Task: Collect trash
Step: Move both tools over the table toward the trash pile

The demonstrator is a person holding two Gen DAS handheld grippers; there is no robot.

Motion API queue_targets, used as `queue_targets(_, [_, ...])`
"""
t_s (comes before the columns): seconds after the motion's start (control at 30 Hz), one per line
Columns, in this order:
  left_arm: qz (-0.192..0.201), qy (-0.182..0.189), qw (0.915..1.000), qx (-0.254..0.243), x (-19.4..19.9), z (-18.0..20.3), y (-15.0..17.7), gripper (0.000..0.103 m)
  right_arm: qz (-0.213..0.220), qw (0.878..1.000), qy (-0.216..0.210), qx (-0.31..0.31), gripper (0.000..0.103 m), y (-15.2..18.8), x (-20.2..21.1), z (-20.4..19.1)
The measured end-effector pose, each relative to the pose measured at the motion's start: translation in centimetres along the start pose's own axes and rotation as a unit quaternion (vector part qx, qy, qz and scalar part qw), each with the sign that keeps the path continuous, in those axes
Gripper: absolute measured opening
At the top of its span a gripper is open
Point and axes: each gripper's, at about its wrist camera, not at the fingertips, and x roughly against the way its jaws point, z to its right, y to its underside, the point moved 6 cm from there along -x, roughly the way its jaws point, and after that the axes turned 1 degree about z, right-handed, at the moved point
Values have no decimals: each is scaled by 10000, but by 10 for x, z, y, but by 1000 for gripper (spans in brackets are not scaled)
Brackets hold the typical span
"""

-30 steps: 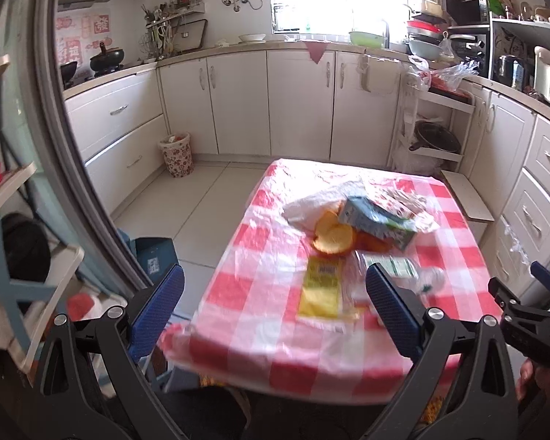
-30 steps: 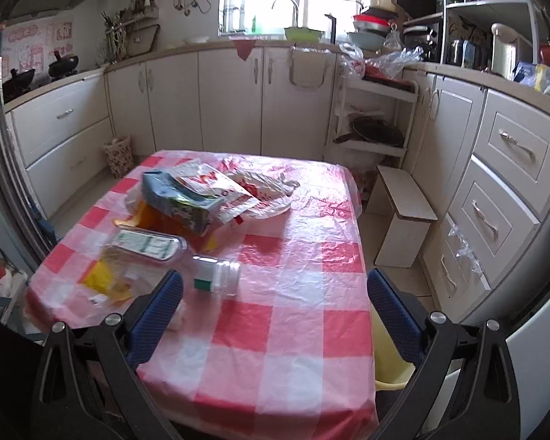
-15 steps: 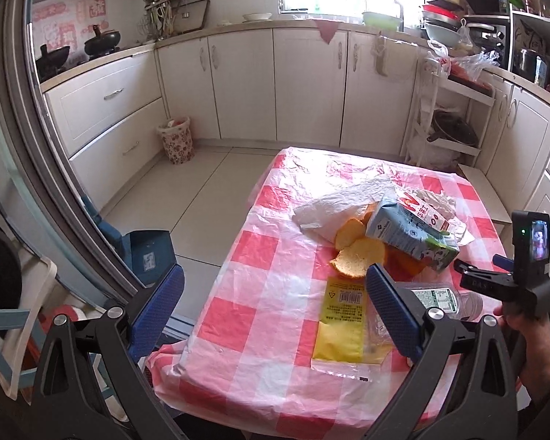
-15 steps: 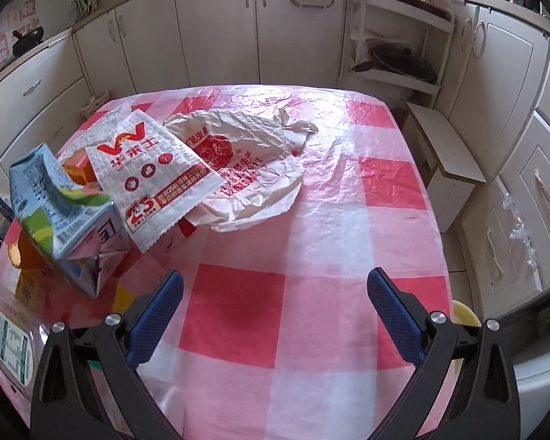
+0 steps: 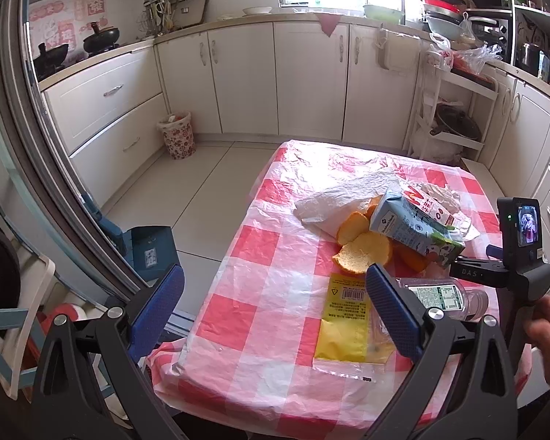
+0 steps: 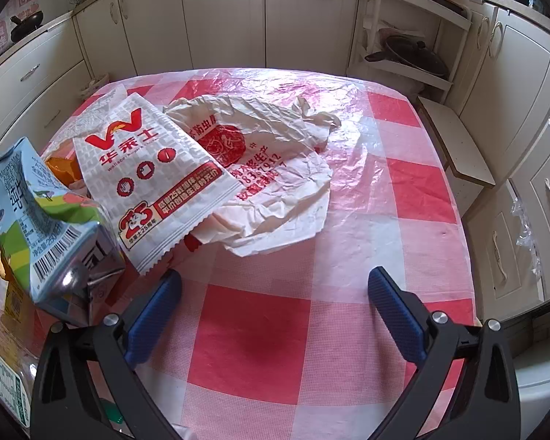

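Milk carton (image 6: 44, 216), wrappers (image 6: 157, 172), orange peels (image 5: 363, 245) and bottle (image 5: 443, 297) lie clustered.

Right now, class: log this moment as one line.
left gripper open, empty | right gripper open, empty, near paper bag | milk carton, bottle, orange peel on table

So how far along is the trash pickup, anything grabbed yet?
Nothing looks collected yet. Both grippers, left and right, are open and empty. The right one hovers over the tablecloth, facing the paper bag and crumpled wrapper. All the trash is left on the table: the carton, orange peels, yellow packet and bottle. A bin stands on the floor by the cabinets.
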Motion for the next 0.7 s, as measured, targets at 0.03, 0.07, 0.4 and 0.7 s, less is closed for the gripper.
queue_targets(0.03, [13, -2, 10000, 11, 1, -1, -1, 95, 0, 10000, 0, 0, 97, -1, -1, 0])
queue_targets(0.07, [27, 16, 10000, 36, 1, -1, -1, 95, 0, 10000, 1, 0, 97, 0, 0, 0])
queue_targets(0.4, [132, -3, 9997, -207, 9, 8, 3, 95, 0, 10000, 2, 0, 97, 0, 0, 0])
queue_targets(0.7, [52, 217, 9994, -255, 10, 3, 5, 95, 0, 10000, 2, -1, 97, -1, -1, 0])
